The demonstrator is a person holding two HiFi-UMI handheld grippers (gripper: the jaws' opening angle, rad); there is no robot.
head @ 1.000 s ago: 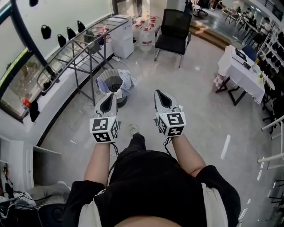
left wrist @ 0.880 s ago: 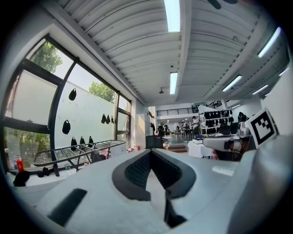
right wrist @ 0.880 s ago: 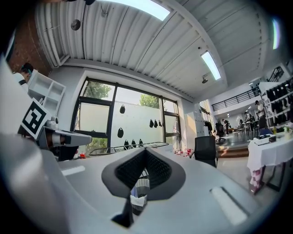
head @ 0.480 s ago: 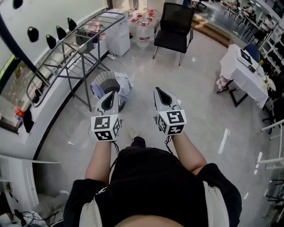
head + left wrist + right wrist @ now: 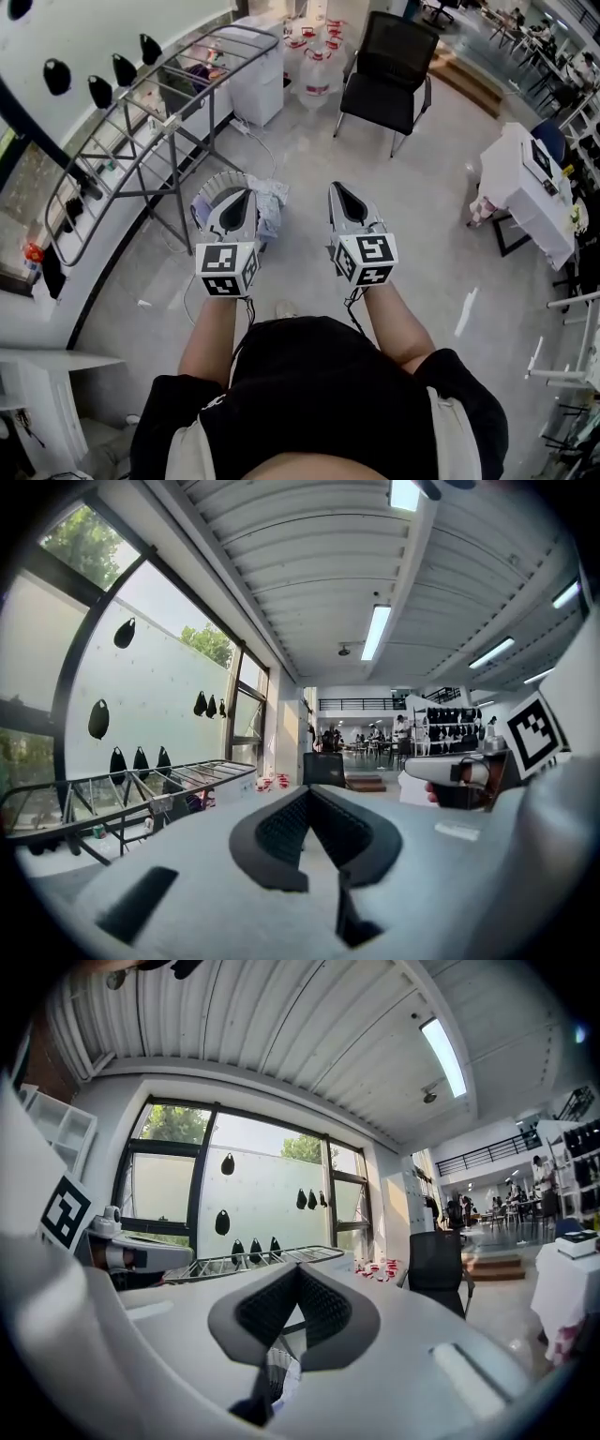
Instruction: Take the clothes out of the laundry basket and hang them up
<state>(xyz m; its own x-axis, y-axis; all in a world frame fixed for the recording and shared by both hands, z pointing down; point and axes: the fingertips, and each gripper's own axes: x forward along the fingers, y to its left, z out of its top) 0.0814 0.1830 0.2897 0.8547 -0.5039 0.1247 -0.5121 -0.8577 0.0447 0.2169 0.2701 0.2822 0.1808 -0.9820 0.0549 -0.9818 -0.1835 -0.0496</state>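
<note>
Grey floor [image 5: 427, 234] open right; rack [image 5: 169, 122] edge left, basket [image 5: 210, 186] beside it.

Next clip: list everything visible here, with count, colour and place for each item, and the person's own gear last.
laundry basket: one, pale and slatted, on the floor by the rack, partly behind the left claw
clothes: one pale bundle, spilling over the basket's rim
drying rack: one, grey metal, along the window wall at left
cabinet: one, white, at the rack's far end
water jugs: several, clear with red caps, on the floor beside the chair
chair: one, black, top centre
table: one, white cloth, at right
left claw: one, white and black, shut, empty
right claw: one, white and black, shut, empty
</note>
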